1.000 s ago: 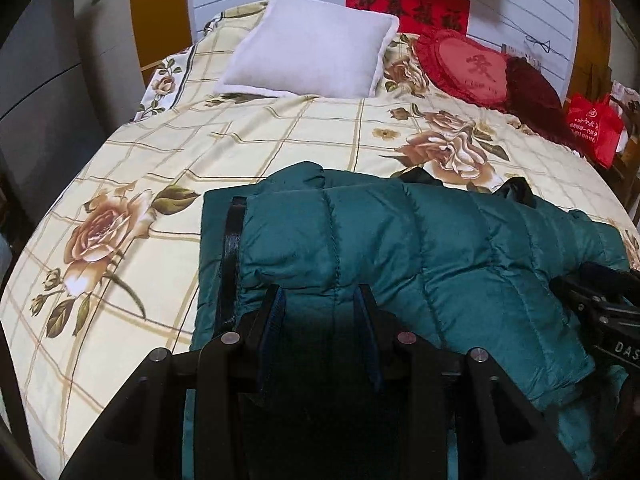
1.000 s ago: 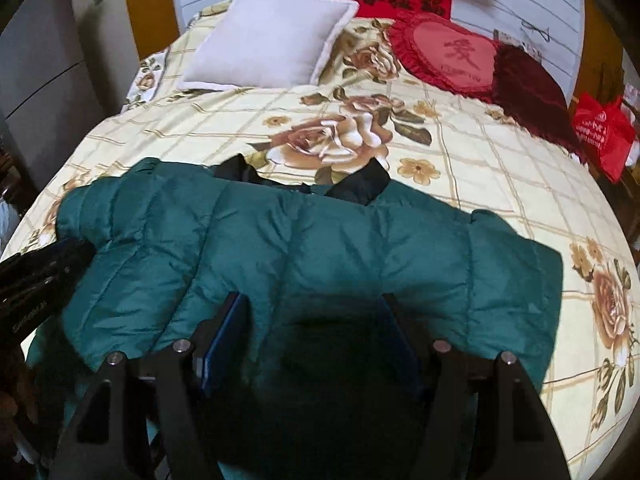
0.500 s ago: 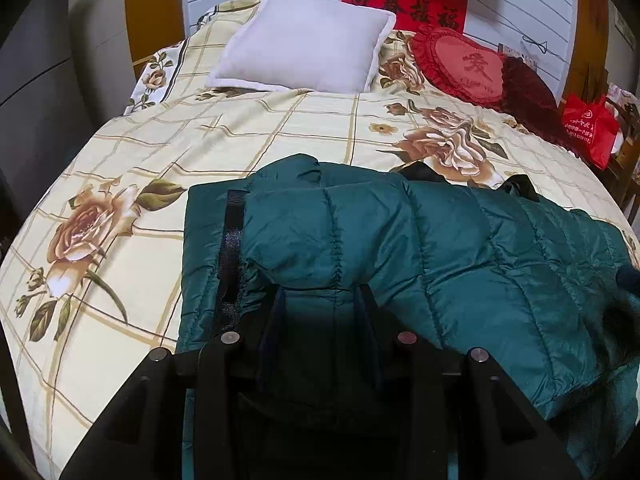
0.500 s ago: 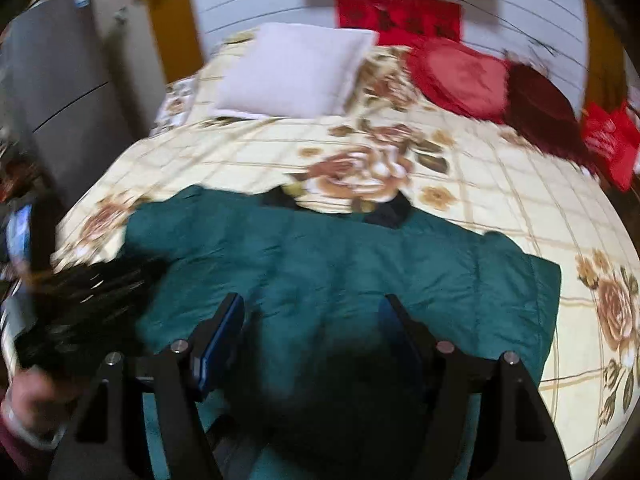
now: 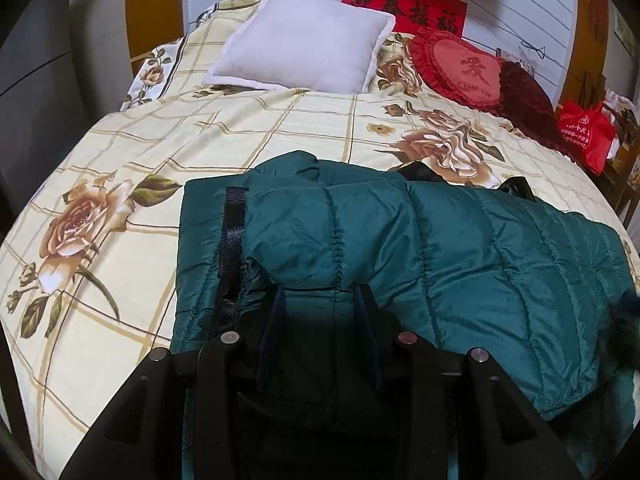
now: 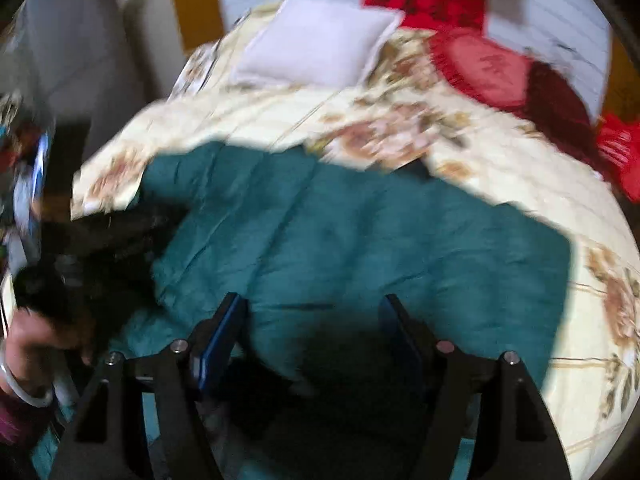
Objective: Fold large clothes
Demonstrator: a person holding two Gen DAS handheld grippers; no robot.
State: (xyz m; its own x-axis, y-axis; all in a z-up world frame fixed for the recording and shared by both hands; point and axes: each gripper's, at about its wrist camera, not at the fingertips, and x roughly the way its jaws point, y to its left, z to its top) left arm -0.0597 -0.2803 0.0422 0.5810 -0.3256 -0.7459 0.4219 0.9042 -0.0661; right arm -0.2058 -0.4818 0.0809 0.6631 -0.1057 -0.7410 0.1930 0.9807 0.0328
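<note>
1. Right gripper (image 6: pixel 312 332) sits higher and further back than a sec ago. Its view is now smeared, and it has all but left the left cam's right edge, where only a dark blur remains.
2. Nearest, left gripper (image 5: pixel 320 308): jaws at a mid gap, pinched on a puffy fold of the teal jacket (image 5: pixel 440 248) at its near-left corner. Fabric bulges over the fingertips, so it reads as a hold.
3. Right gripper: jaws wide, blue pads clear of the cloth, nothing gripped. Jacket's near hem lies under and just ahead of it, towards the middle-right.
4. A hand (image 6: pixel 36 344) with the left tool shows at the left of the right cam, too blurred for detail.
5. Jacket lies on the bedspread (image 5: pixel 240 140) with its long axis left-to-right across both tools and its black collar on the far side.
6. Judgement: next fold prob goes along that axis or hem-to-collar. Left hand already has its end; right must first close on the hem.
7. Far end: white pillow (image 5: pixel 304 40) and red heart cushion (image 5: pixel 460 68), well apart from the jacket.
</note>
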